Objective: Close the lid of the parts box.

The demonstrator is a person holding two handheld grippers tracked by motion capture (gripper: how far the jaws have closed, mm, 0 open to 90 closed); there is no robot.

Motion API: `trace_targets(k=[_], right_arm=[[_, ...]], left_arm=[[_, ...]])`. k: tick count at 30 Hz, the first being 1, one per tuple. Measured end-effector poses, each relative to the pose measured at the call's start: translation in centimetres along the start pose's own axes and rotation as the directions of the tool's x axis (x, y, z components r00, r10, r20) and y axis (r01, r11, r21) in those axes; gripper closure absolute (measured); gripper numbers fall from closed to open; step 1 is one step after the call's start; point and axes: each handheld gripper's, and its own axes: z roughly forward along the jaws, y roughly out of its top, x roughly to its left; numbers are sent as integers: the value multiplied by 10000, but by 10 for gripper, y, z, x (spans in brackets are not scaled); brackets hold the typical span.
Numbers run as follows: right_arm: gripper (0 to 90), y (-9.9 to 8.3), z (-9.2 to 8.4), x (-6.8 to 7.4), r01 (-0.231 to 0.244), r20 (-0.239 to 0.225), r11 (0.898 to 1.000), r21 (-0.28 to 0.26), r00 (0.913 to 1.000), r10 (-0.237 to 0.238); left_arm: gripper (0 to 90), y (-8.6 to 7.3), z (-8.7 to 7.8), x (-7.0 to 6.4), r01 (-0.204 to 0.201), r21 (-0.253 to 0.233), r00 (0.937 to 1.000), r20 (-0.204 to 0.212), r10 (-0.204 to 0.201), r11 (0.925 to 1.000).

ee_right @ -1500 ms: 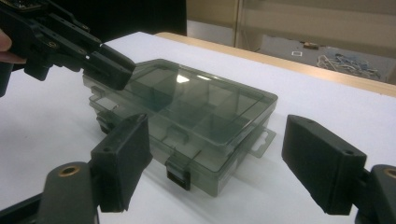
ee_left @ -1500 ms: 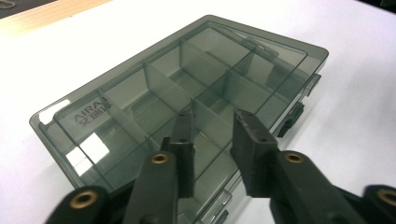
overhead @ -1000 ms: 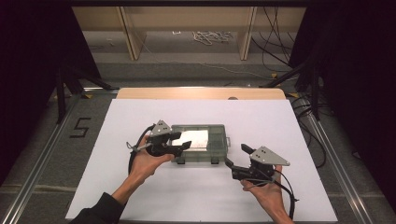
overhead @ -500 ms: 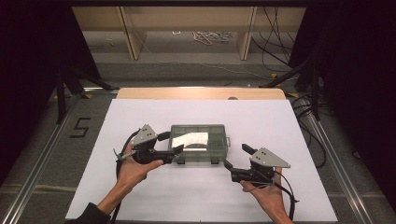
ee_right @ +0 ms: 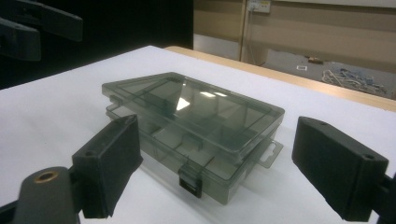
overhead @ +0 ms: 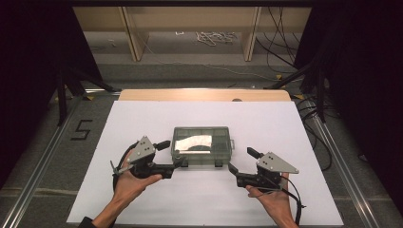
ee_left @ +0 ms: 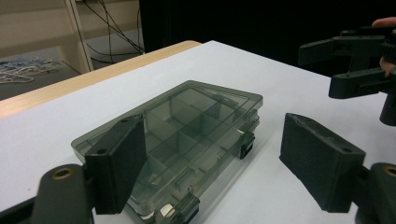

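1. A smoky translucent plastic compartment box (overhead: pixel 203 145), rectangular, lid closed with two front latches, lies flat mid-tabletop (overhead: pixel 285 133) on smooth white sheeting
2. Left tongs (overhead: pixel 170 156) gape wide at its near-left corner
3. Right tongs (overhead: pixel 240 160) gape wide just beside its near-right corner

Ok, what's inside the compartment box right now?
Through the tinted lid, the compartment box shows only divider walls and bare-looking cells. A white glare patch on the lid in the high view hides some cells, so small contents can't be ruled out.
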Motion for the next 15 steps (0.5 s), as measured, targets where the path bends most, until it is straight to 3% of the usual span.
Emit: trace_targets(k=[4,5,8,9,15], right_arm=[[162,0,-1,0,8,33,10000,-76,10000,-8],[162,0,-2,1,-8,52,10000,-85,10000,9],[162,-1,-3,1,-32,29,10000,-86,10000,33],[162,-1,-4,1,-31,-31,9999,-121,10000,30],[162,-1,-7,2,-60,-3,9999,-110,10000,60]], left_arm=[[212,-3,-6,-2,20,-102,9999,-98,-21,9999],[213,-3,-8,-2,-160,-139,9999,-54,159,9998],[212,-5,-14,-3,-108,-343,9999,-89,105,9994],[211,-6,-16,-4,95,-395,9999,-129,-100,9992],[208,-12,-22,-4,-58,-423,9998,-210,49,9991]])
